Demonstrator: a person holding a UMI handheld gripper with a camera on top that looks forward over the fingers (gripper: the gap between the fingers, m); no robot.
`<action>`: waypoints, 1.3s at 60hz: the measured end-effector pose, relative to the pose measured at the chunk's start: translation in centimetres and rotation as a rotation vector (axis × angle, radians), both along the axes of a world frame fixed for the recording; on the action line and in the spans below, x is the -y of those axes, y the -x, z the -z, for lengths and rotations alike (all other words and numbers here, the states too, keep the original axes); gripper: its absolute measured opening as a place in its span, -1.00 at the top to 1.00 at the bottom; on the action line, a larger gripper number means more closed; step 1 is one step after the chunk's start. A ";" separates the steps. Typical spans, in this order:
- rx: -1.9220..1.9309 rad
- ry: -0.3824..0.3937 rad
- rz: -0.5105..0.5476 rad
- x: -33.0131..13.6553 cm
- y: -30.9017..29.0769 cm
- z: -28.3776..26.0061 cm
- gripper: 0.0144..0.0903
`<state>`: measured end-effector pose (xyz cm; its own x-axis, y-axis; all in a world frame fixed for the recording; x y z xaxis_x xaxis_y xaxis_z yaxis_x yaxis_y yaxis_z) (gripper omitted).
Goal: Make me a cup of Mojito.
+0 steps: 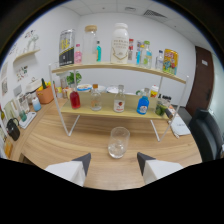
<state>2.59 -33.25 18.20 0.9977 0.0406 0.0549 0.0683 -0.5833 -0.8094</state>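
Note:
A clear drinking glass [118,142] stands upright on the wooden table [60,142], just ahead of my gripper [114,161] and roughly centred between its fingers. The two fingers [83,161] are spread wide apart with nothing between them; the gripper is open. Beyond the glass a white-framed two-level wooden shelf [112,111] carries bottles. On its lower board stand a red-liquid bottle [75,98], a clear bottle [96,98], a clear bottle with a red label [119,100] and a blue bottle [143,104].
The upper shelf holds a large white jug [119,44], a clear jar [90,44], a dark carton [66,48] and several small bottles. An orange plant pot [45,93] sits at the left. A dark chair [210,132] stands at the right, with a dark door behind it.

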 end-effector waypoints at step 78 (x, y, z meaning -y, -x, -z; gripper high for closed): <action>-0.002 -0.014 0.017 -14.9 -18.1 -2.7 -0.73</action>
